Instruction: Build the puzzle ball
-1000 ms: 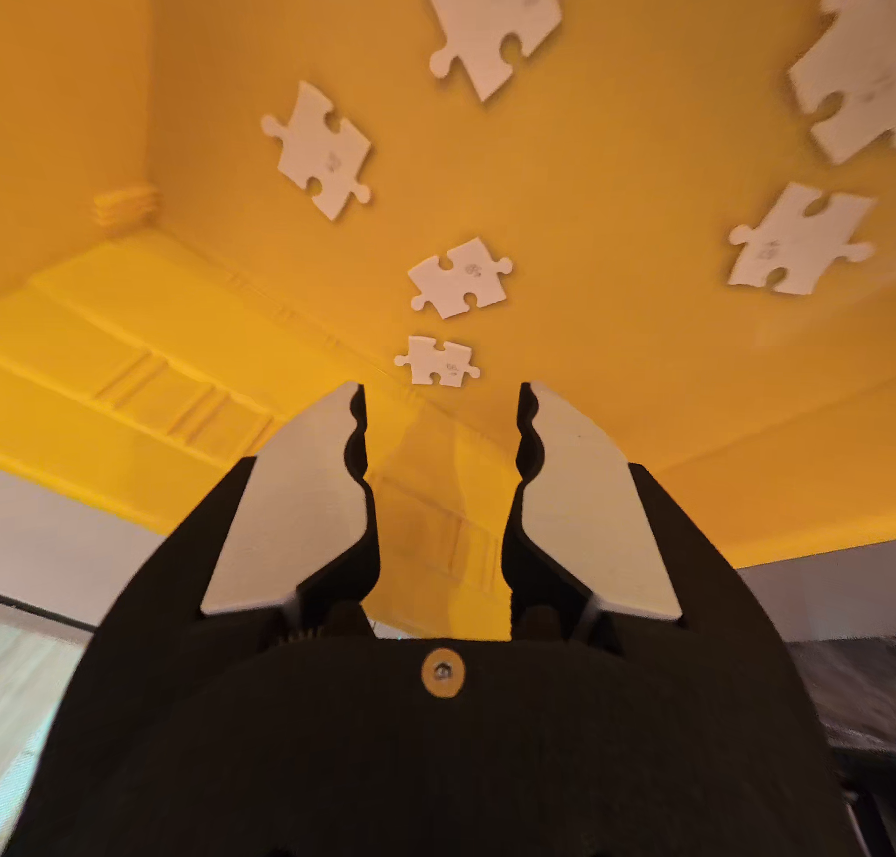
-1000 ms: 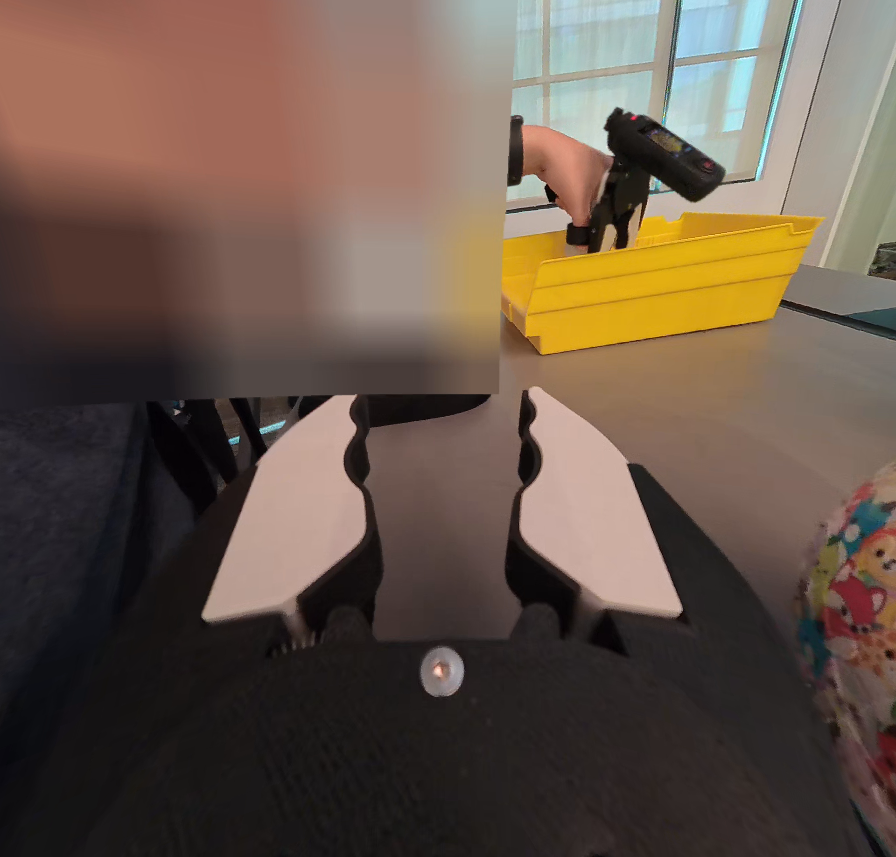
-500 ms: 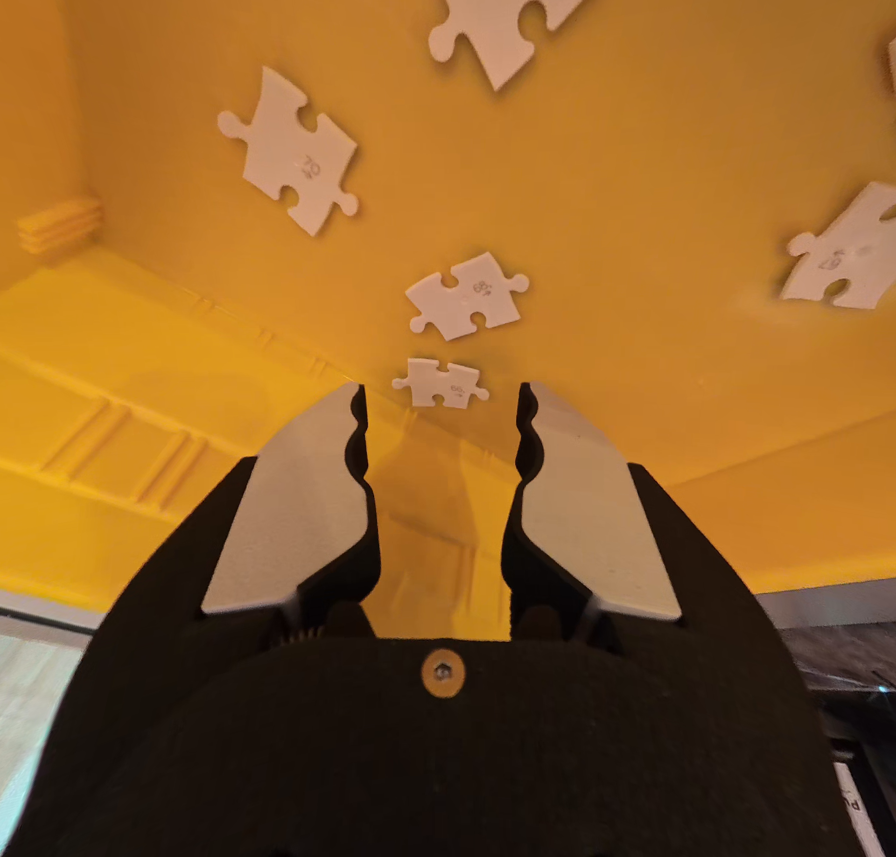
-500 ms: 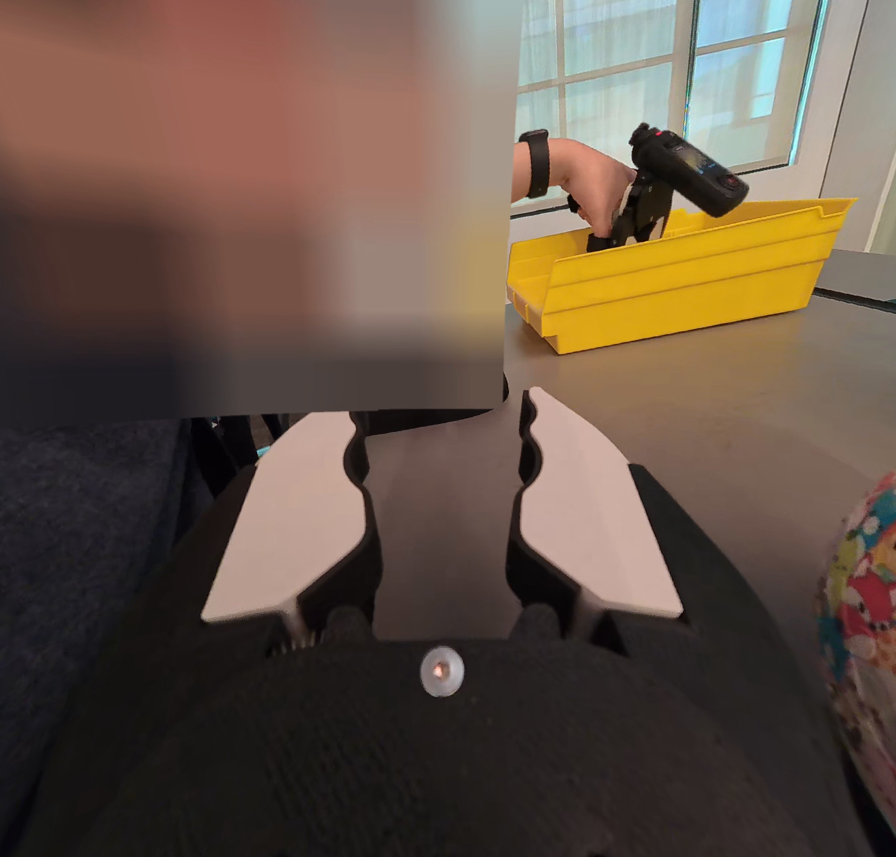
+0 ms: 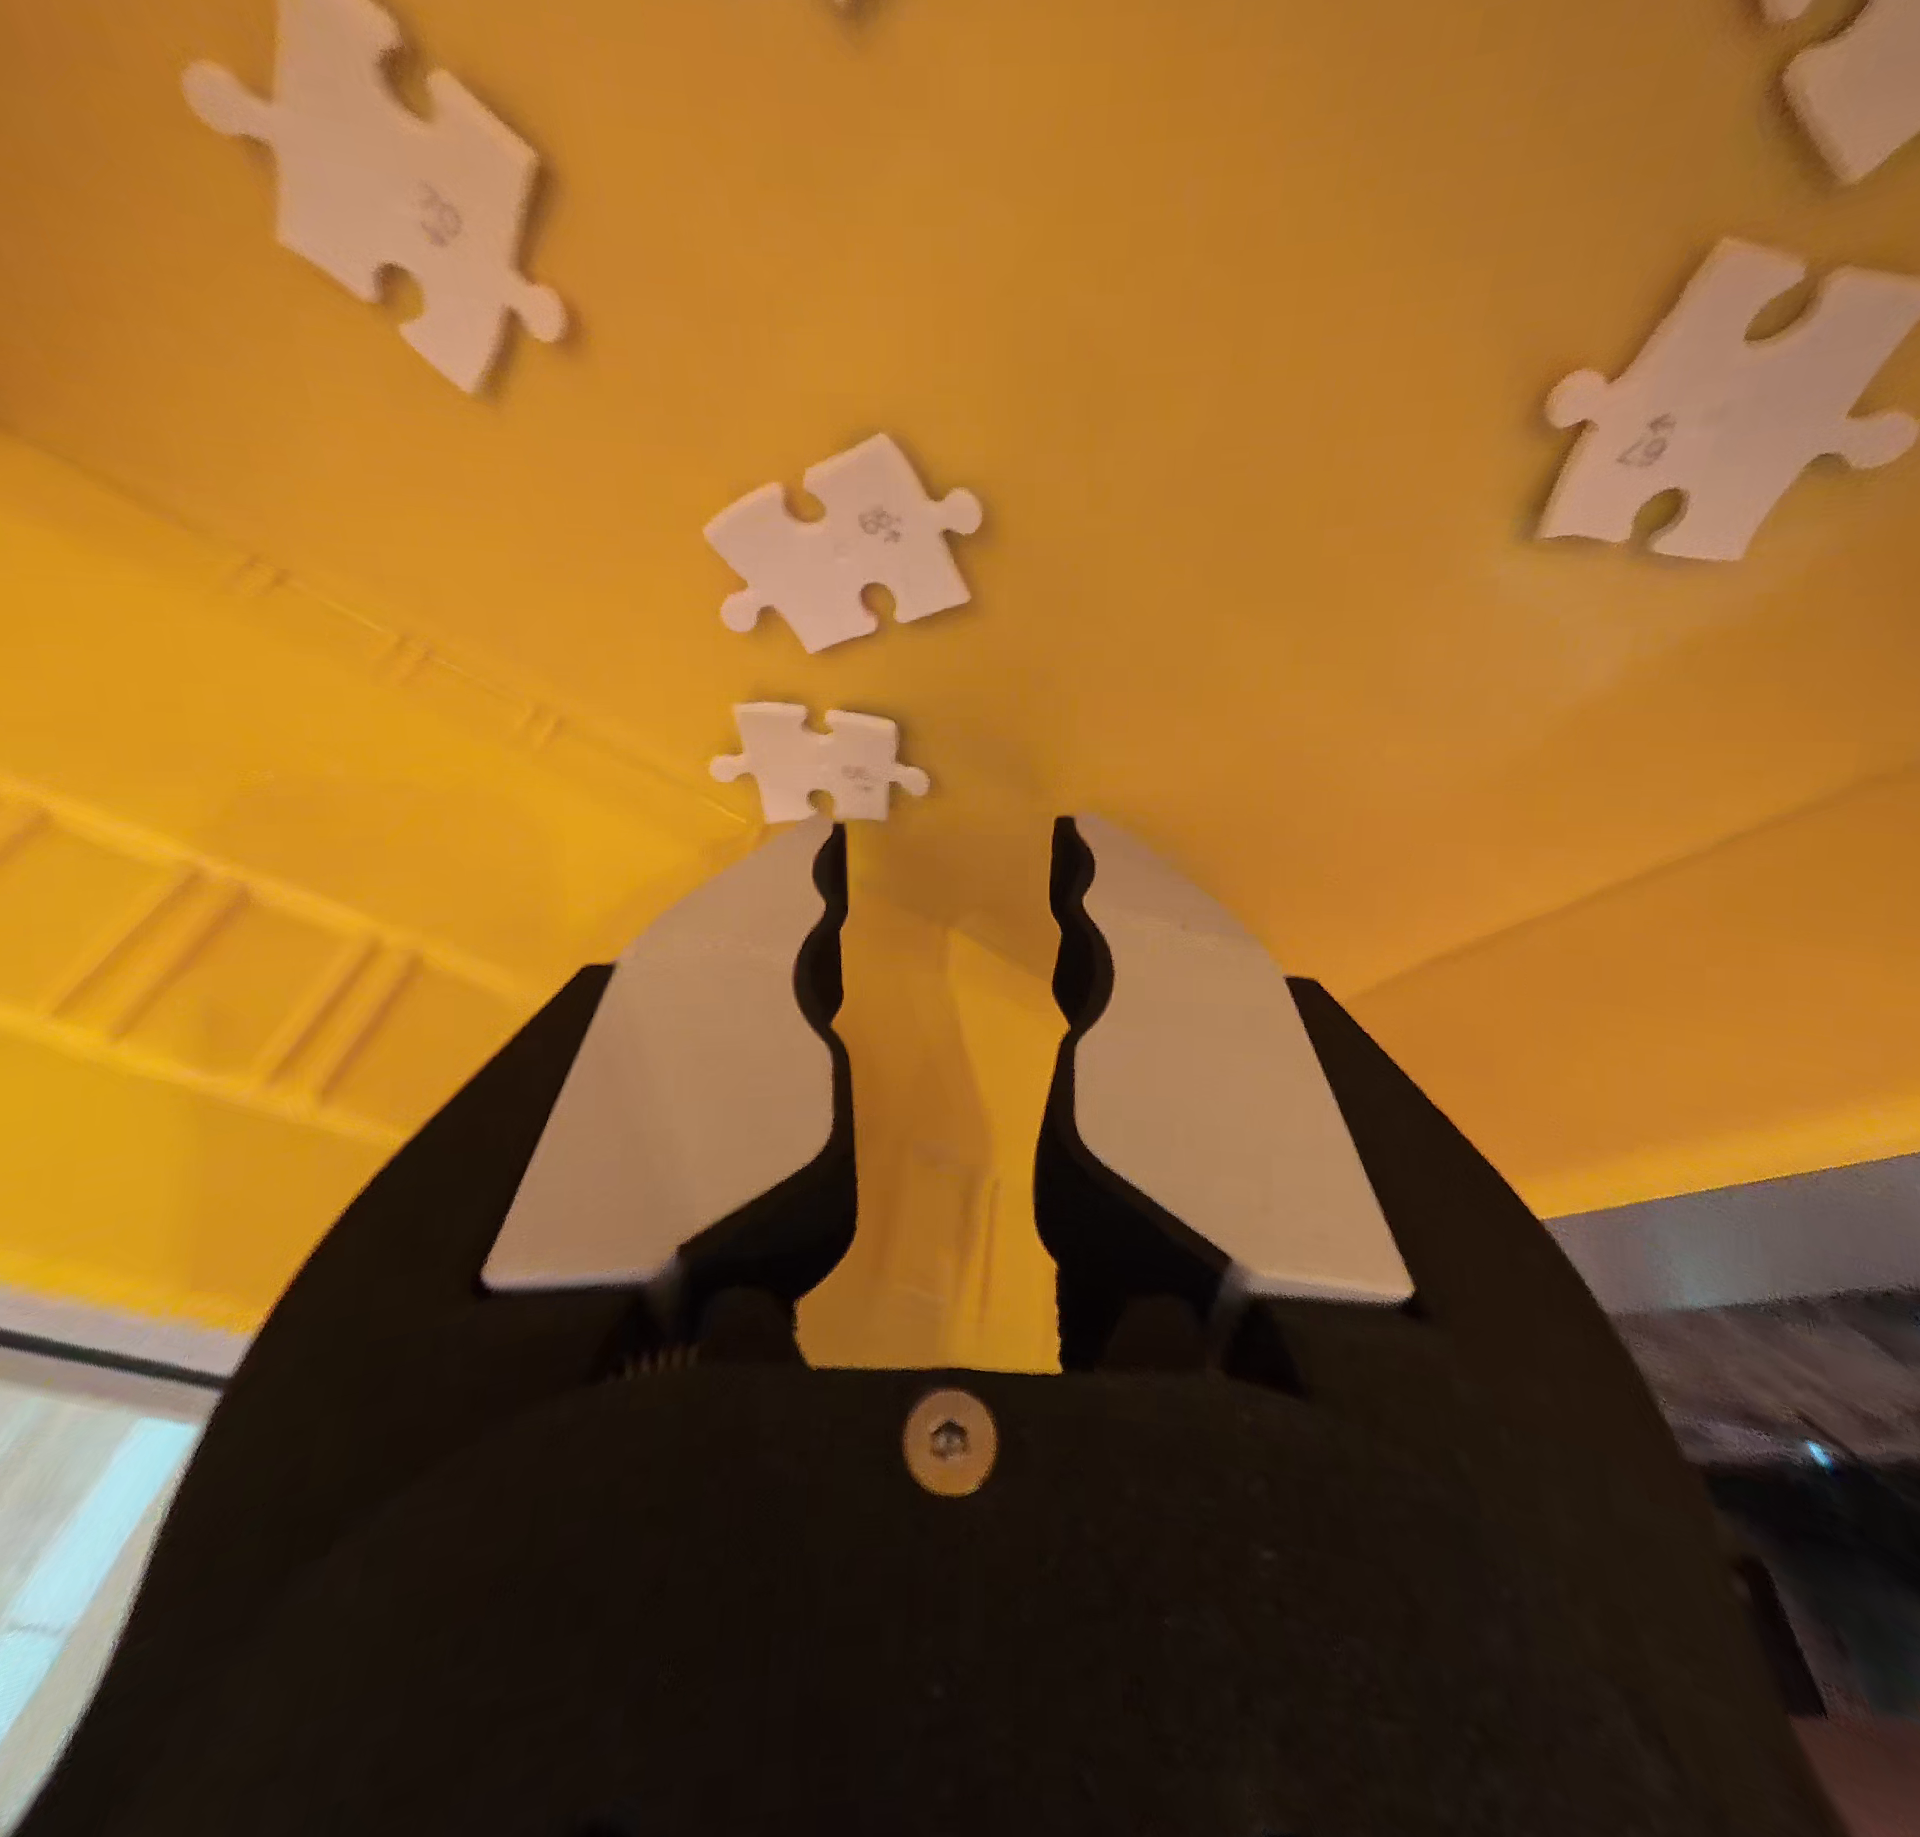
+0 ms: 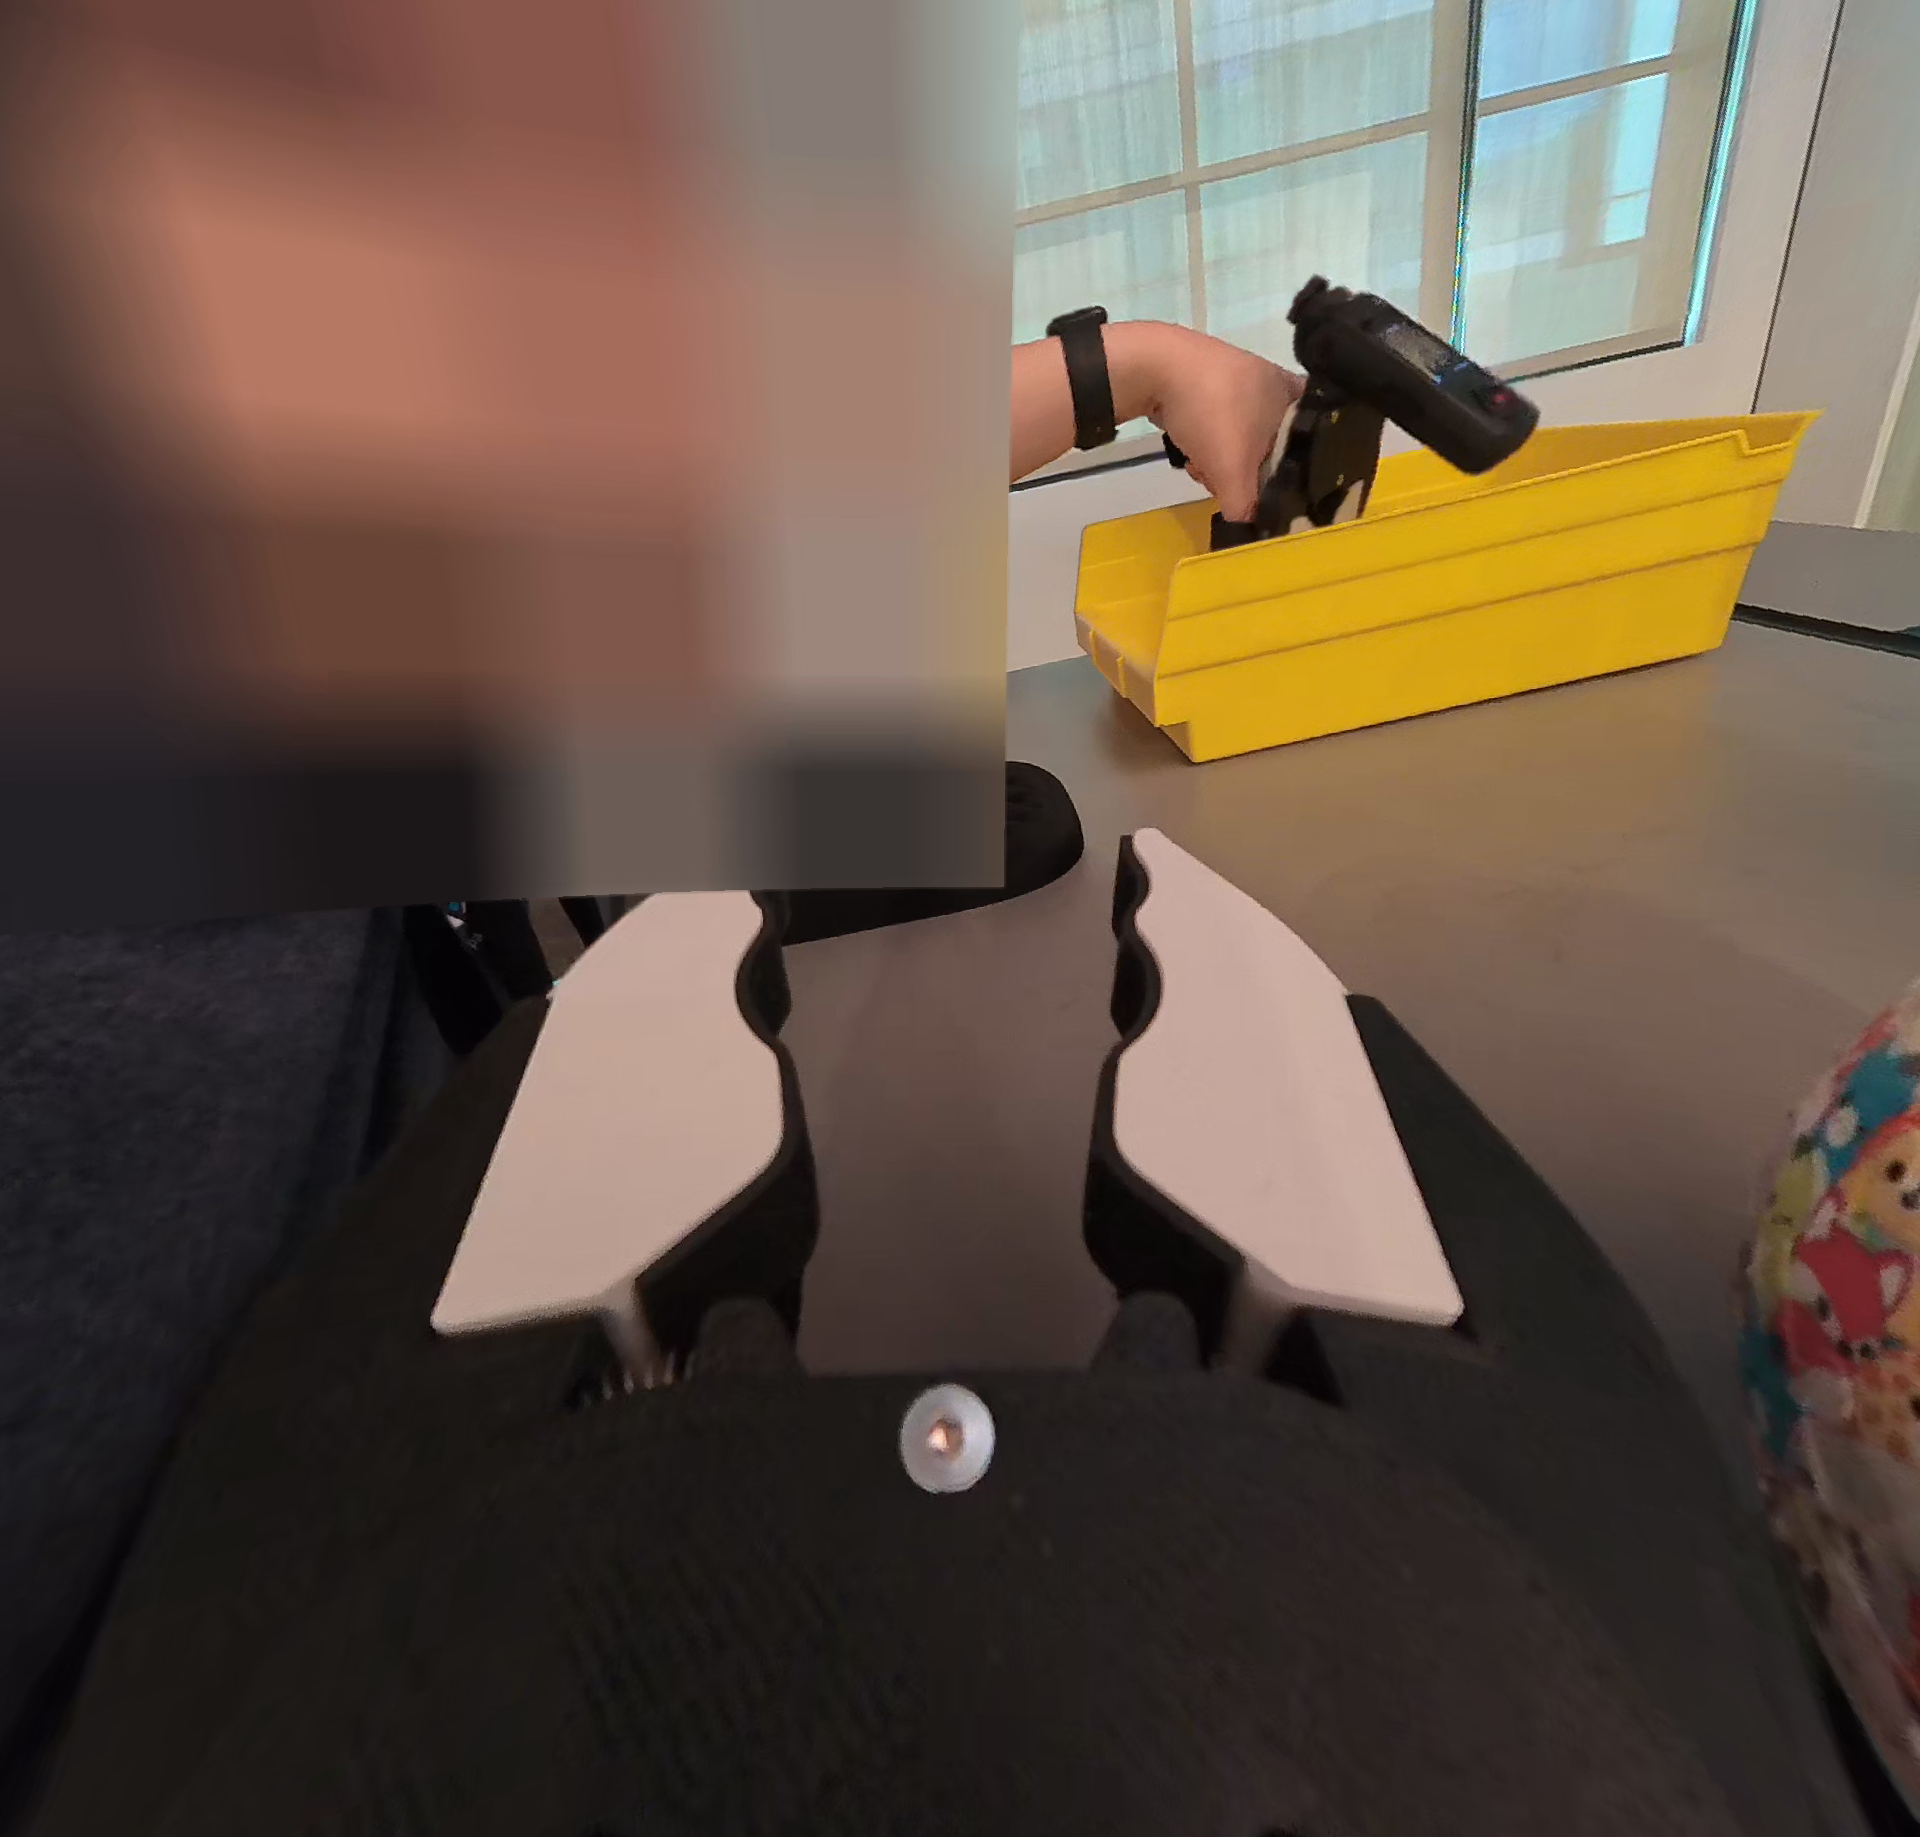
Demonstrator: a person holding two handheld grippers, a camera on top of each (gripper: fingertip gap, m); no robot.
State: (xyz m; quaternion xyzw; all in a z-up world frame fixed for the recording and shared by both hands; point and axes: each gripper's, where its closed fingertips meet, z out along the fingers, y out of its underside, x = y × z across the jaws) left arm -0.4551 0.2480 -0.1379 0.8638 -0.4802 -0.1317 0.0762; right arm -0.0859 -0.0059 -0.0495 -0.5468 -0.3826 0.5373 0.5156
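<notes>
In the left wrist view my left gripper is open and empty inside a yellow bin. Several white puzzle pieces lie face down on the bin floor. The nearest small piece lies just beyond my left fingertip, and another piece lies behind it. Larger pieces lie at the upper left and at the right. In the right wrist view my right gripper is open and empty over the grey table. The partly built colourful puzzle ball shows at the right edge.
In the right wrist view the yellow bin stands at the back of the table by a window. The left gripper, held by a hand with a black wristband, reaches into it. A dark-clothed person sits at the left. The grippers' ends are close to 45 centimeters from one another.
My left gripper has moved lower and closer to the bin floor, so the pieces look larger, and its jaws have narrowed a little. The right gripper has stayed open and barely shifted.
</notes>
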